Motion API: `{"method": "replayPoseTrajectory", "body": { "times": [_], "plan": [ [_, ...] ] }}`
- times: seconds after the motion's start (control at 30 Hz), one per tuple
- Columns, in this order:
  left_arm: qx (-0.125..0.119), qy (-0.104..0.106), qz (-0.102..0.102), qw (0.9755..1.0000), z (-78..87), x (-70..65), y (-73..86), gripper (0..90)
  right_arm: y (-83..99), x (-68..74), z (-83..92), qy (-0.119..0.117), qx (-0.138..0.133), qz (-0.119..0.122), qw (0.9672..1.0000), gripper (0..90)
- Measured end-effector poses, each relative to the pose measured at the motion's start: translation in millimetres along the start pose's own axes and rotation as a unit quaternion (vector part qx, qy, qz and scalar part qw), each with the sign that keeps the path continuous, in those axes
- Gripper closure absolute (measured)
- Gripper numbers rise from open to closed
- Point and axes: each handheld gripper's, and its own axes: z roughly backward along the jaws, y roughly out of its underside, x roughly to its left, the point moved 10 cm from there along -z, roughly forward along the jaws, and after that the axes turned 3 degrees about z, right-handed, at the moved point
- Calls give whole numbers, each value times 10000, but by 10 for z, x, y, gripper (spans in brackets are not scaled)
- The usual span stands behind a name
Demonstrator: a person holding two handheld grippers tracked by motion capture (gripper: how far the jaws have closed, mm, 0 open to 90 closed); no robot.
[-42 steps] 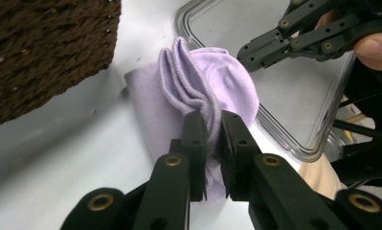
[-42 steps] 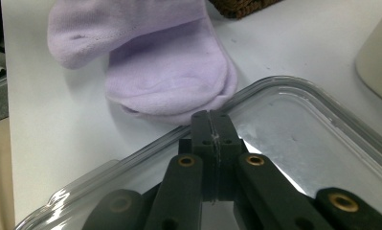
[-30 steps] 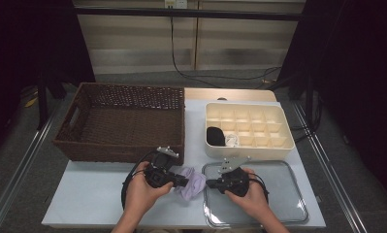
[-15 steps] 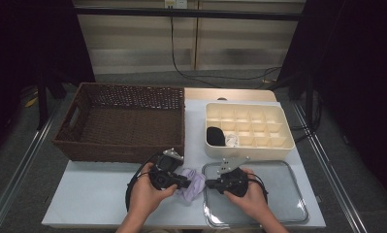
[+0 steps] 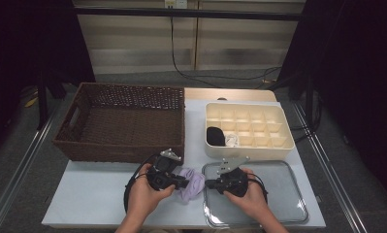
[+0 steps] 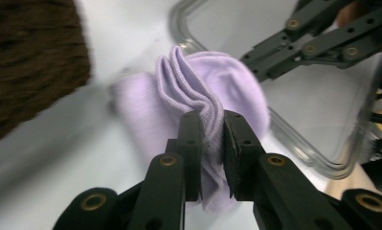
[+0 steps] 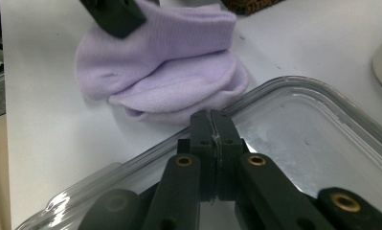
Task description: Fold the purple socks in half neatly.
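A folded lilac knitted cloth (image 5: 193,186) lies on the white table, between my two grippers. My left gripper (image 5: 185,183) comes in from the left and is shut on it. In the left gripper view its jaws (image 6: 211,120) pinch the cloth's (image 6: 227,81) bunched folds. My right gripper (image 5: 208,184) is shut with nothing in it. Its tips (image 7: 211,117) hang over the near-left rim of a clear plastic lid (image 7: 303,143), just short of the cloth (image 7: 179,72). The left gripper's jaw (image 7: 114,14) shows at the top of the right gripper view.
A dark wicker basket (image 5: 123,121) stands at the back left. A cream compartment box (image 5: 288,141) at the back right holds a black item (image 5: 215,136) and a white one (image 5: 231,141). The clear lid (image 5: 278,194) lies at the front right, near the table edge.
The left gripper has edged slightly right against the lilac cloth. The right gripper has kept still.
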Motion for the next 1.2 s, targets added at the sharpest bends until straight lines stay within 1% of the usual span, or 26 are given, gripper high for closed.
{"method": "replayPoseTrajectory", "body": {
  "times": [0.07, 0.13, 0.23, 0.27, 0.33, 0.4, 0.43, 0.47, 0.53, 0.57, 0.6, 0.7, 0.73, 0.77, 0.8, 0.83, 0.9, 0.93, 0.97, 1.0, 1.03, 1.07, 1.1, 1.13, 1.17, 1.2],
  "plan": [
    [-10, 20, 9, 10000, -26, -27, -20, 777, 1, 0, 1, -2, -4, -5, 10000, 896],
    [-19, -19, -27, 10000, -48, -41, -40, 712, 4, -4, 3, 5, 4, 4, 10000, 894],
    [-8, 65, -72, 10000, -43, -79, -57, 694, 6, -3, 6, 1, 5, 20, 10000, 891],
    [-64, 105, -43, 9999, -37, -95, -70, 680, 6, -3, 6, -2, 2, 22, 10000, 891],
    [-98, 98, -60, 9999, -15, -86, -83, 668, 7, -5, 7, 3, 6, 26, 10000, 891],
    [-119, 78, -22, 9999, 11, -74, -95, 669, 7, -7, 6, 4, 2, 29, 10000, 891],
    [-110, 49, -70, 9999, 29, -62, -99, 669, 6, -8, 6, 7, -1, 32, 10000, 891],
    [-127, 67, -66, 9999, 38, -65, -107, 669, 7, -3, 8, 4, 9, 24, 10000, 891],
    [-194, 57, -3, 9998, 62, -57, -136, 669, 7, -9, 8, 10, -5, 46, 10000, 891],
    [-193, 95, -17, 9998, 75, -47, -147, 669, 10, -10, 9, 6, -2, 36, 10000, 891],
    [-167, 55, -19, 9998, 89, -23, -154, 674, 12, -11, 9, 0, 3, 36, 10000, 891],
    [-266, 7, 59, 9996, 119, 30, -193, 675, 12, -11, 10, 0, 5, 35, 10000, 892],
    [-252, -56, 74, 9996, 131, 54, -192, 680, 11, -11, 9, -1, 1, 35, 10000, 891],
    [-236, -62, 80, 9997, 141, 74, -188, 688, 11, -11, 9, -3, -1, 30, 10000, 891],
    [-277, -79, 154, 9995, 152, 95, -191, 694, 11, -12, 8, -5, -3, 30, 10000, 891],
    [-279, -128, 176, 9994, 163, 125, -187, 698, 10, -13, 7, -10, -6, 28, 10000, 891],
    [-288, -115, 257, 9992, 171, 162, -176, 704, 10, -11, 6, -13, -5, 33, 10000, 891],
    [-274, -148, 254, 9992, 173, 179, -168, 704, 9, -11, 6, -16, -4, 33, 10000, 890],
    [-262, -232, 245, 9991, 184, 205, -162, 703, 9, -11, 6, -16, -3, 33, 10000, 891],
    [-303, -225, 259, 9989, 206, 223, -168, 701, 9, -11, 6, -13, -7, 30, 10000, 891],
    [-343, -230, 330, 9986, 228, 238, -171, 700, 10, -11, 6, -18, -4, 33, 10000, 890],
    [-344, -305, 331, 9984, 247, 269, -166, 703, 9, -11, 6, -18, -5, 32, 10000, 891],
    [-357, -333, 361, 9982, 259, 288, -160, 707, 9, -12, 6, -13, -4, 35, 10000, 891],
    [-325, -321, 379, 9982, 270, 309, -143, 710, 9, -10, 6, -15, -3, 29, 10000, 891],
    [-327, -360, 436, 9979, 280, 342, -123, 710, 7, -9, 6, -10, -3, 15, 10000, 891],
    [-308, -359, 454, 9978, 282, 359, -104, 729, 7, -7, 5, -10, -5, 15, 10000, 891]
  ]
}}
